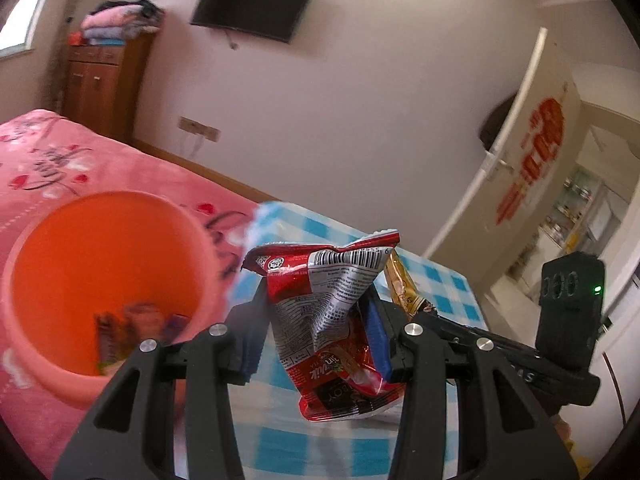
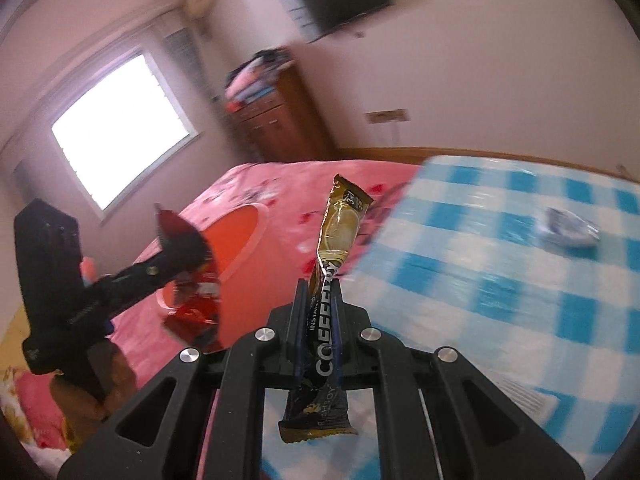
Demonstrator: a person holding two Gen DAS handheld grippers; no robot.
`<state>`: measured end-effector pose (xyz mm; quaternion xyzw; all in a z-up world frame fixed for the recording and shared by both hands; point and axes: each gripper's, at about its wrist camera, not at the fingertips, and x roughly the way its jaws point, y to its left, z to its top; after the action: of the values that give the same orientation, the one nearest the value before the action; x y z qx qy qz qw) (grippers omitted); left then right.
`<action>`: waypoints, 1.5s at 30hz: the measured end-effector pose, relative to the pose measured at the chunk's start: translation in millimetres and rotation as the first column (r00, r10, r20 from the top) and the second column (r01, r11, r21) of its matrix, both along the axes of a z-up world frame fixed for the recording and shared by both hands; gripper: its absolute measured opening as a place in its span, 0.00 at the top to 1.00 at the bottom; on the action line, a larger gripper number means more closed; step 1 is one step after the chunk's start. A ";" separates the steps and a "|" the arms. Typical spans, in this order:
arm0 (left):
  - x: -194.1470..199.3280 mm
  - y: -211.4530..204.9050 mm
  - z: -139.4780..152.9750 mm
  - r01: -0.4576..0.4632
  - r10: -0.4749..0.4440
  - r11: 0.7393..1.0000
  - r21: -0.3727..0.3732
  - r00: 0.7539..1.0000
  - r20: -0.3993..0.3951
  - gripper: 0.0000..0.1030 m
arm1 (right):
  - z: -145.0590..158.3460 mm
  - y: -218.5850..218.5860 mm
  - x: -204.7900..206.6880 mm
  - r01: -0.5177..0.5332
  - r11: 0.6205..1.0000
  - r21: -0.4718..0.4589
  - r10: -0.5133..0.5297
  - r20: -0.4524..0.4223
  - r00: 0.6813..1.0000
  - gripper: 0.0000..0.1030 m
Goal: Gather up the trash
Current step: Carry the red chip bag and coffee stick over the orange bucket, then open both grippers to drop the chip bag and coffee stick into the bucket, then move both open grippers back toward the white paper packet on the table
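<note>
My left gripper (image 1: 316,300) is shut on a crumpled red and silver snack wrapper (image 1: 328,312), held in the air to the right of the orange bin (image 1: 72,368). The bin stands on the pink bedspread and holds a few wrappers (image 1: 132,328). My right gripper (image 2: 318,292) is shut on a gold and black coffee sachet (image 2: 336,240), held upright above the edge of the blue checked cloth. The sachet (image 1: 402,284) and the right gripper also show in the left wrist view, just right of the red wrapper. The bin (image 2: 236,236) and the left gripper (image 2: 188,256) with the red wrapper (image 2: 196,308) show at left in the right wrist view.
A blue and white wrapper (image 2: 568,228) lies on the blue checked cloth (image 2: 500,264). The pink bedspread (image 1: 80,160) lies under the bin. A wooden cabinet (image 1: 104,80), a wall TV (image 1: 252,6) and an open door (image 1: 516,140) stand behind.
</note>
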<state>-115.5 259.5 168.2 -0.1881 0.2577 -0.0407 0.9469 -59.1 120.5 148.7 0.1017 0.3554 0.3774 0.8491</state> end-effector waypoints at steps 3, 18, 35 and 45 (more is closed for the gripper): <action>-7.2 26.2 5.1 -0.065 0.065 0.998 0.004 0.998 0.007 0.56 | 9.7 34.4 1.8 -0.064 0.998 -0.005 0.064 0.011 0.998 0.89; -15.3 114.7 -14.2 -0.286 0.284 0.958 -0.029 0.958 -0.045 0.56 | 24.1 168.4 16.1 -0.245 0.969 -0.030 0.245 -0.003 0.969 0.89; -16.5 121.0 -31.2 -0.361 0.360 0.932 0.007 0.928 -0.093 0.14 | 10.8 130.3 14.0 -0.097 0.994 -0.054 0.099 0.043 0.994 0.20; -20.4 97.6 -15.3 -0.330 0.332 0.943 0.036 0.942 -0.056 0.10 | 9.2 83.2 -4.7 0.015 0.997 -0.073 -0.007 0.111 0.994 0.11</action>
<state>-135.9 357.0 152.8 -0.2174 0.2518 0.1280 0.9343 -63.8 203.7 157.9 0.0513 0.3211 0.3643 0.8727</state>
